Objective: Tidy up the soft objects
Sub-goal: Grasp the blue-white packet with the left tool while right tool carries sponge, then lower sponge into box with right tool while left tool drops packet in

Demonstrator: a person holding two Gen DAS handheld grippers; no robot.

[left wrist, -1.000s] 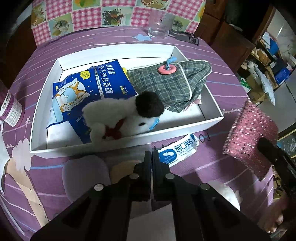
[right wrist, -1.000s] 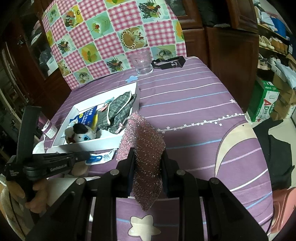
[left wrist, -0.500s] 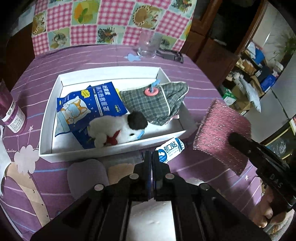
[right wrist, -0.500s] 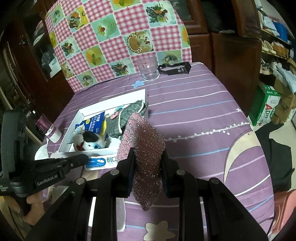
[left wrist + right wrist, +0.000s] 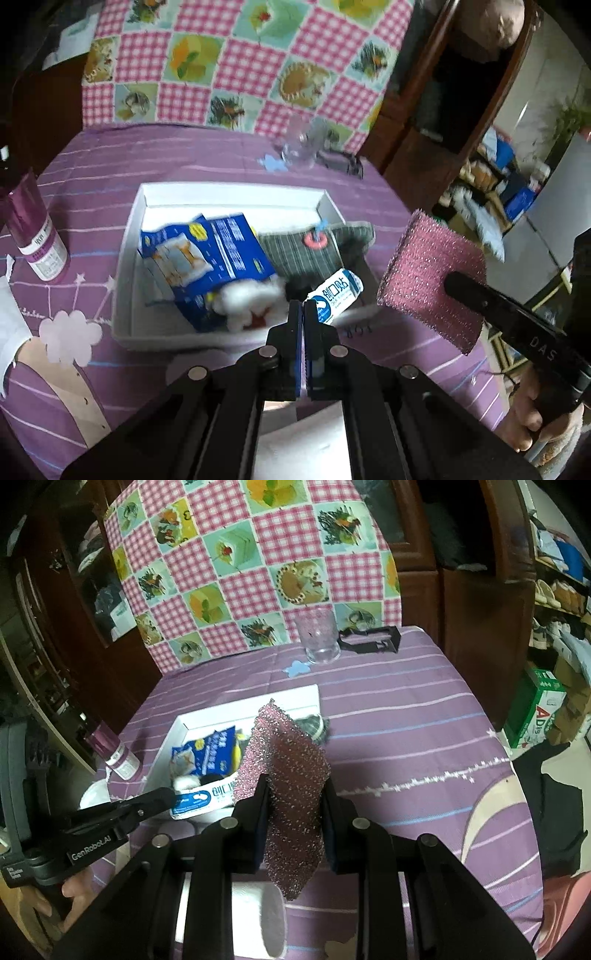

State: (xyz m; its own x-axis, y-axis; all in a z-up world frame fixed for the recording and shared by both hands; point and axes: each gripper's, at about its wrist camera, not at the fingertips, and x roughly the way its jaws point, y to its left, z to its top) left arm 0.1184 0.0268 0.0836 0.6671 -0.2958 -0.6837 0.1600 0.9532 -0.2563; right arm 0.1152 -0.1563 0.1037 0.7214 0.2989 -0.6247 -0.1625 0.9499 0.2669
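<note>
My left gripper is shut on the edge of a white and blue packet, which hangs just above the near right corner of the white box. Inside the box lie a blue pouch, a plaid cloth item and a white plush toy. My right gripper is shut on a pink glittery sponge, held upright in the air to the right of the box. The right wrist view shows the left gripper with the packet at its tip.
A purple bottle stands left of the box. A clear glass and a black clip sit at the table's far edge, before a patchwork chair cover. A white paper roll lies under my right gripper.
Both grippers have risen and drawn back from the box. The packet has left the tablecloth and come up with the left gripper. The sponge stays clamped in the right one.
</note>
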